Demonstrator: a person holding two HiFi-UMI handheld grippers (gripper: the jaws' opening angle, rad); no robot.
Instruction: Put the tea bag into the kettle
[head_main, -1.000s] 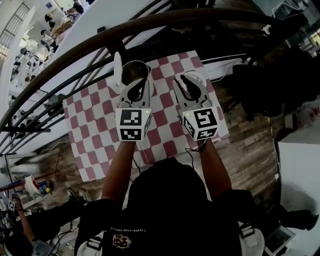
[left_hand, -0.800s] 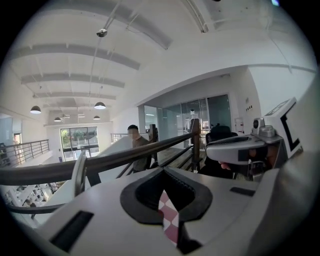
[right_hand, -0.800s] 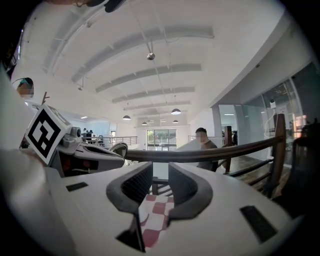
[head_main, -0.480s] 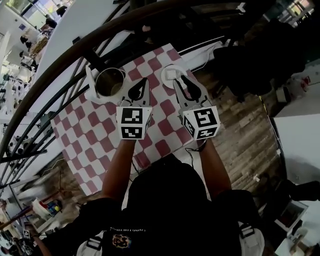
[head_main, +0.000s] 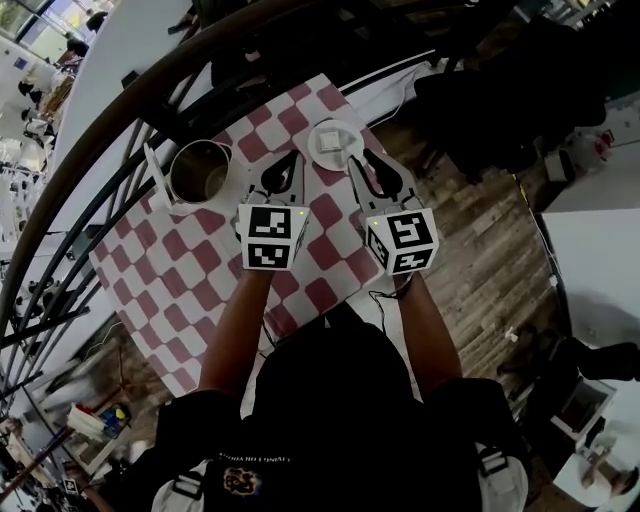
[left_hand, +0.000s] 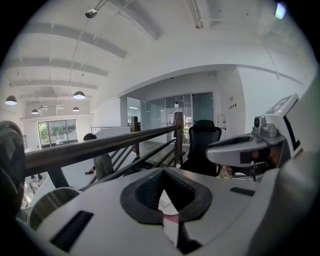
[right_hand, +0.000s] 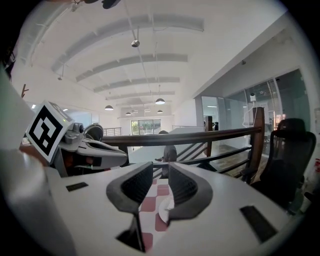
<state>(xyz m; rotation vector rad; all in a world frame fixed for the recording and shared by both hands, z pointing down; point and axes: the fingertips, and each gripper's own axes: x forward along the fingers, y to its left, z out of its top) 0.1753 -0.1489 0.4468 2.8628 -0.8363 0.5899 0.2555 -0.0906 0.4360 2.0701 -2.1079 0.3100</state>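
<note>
The left gripper (left_hand: 163, 170) has its jaws brought together at the tips with nothing between them. The right gripper (right_hand: 161, 166) has its jaws apart by a narrow gap and is also empty.

In the head view both hover over the red-and-white checked cloth (head_main: 190, 260). The left gripper's tips are just left of the white saucer (head_main: 318, 130), and the right gripper's tips are at the saucer's near right edge. The tea bag (head_main: 331, 144) lies flat in the middle of the saucer, just beyond and between the two pairs of tips, touched by neither. The kettle (head_main: 178, 160) stands open-topped well to the left of the saucer.

Between the right gripper's jaws only a slice of the saucer's rim shows; the tea bag cannot be made out there. The left gripper view cuts the kettle off at its lower left edge.
</note>
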